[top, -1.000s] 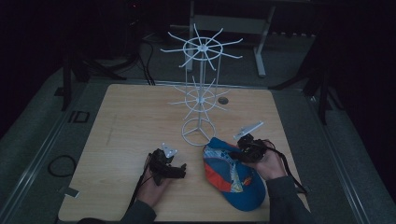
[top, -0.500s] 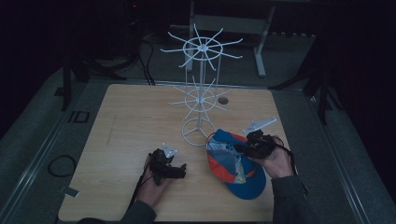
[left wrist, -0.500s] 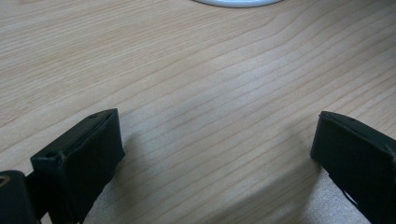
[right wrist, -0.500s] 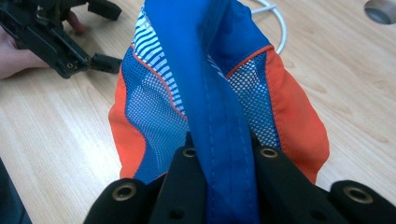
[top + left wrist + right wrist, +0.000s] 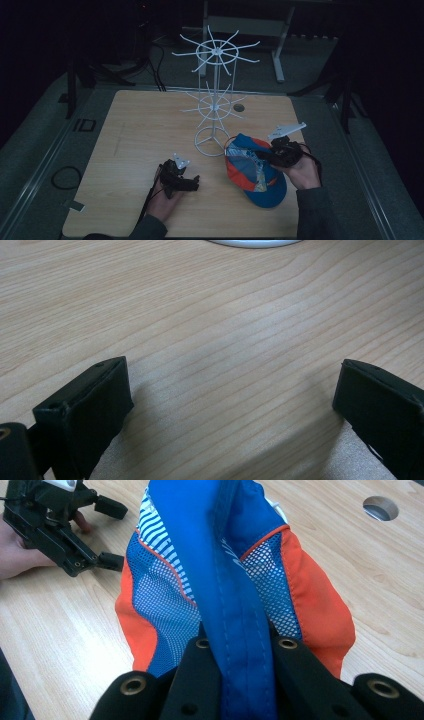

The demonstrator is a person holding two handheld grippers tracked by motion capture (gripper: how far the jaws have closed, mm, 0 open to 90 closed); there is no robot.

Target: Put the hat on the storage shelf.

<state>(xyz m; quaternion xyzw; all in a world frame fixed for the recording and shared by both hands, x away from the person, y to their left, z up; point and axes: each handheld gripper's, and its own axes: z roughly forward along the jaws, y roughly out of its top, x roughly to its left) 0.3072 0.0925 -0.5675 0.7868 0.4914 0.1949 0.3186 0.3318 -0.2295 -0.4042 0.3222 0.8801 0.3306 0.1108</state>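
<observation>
Cap (image 5: 255, 172), blue-orange, lower right of high view, pinched by right gripper (image 5: 267, 156); left gripper (image 5: 192, 182) lower centre-left, jaws wide apart, empty, on table (image 5: 130, 130).

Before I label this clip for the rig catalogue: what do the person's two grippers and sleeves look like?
Both are black handheld tools. The left gripper has two blocky, matt black jaws and a small grey three-cornered plate on top, with a thin dark cable trailing from it. The right gripper carries a larger pale plate; its jaws show round metal eyelets. Both sleeves are dark.
</observation>
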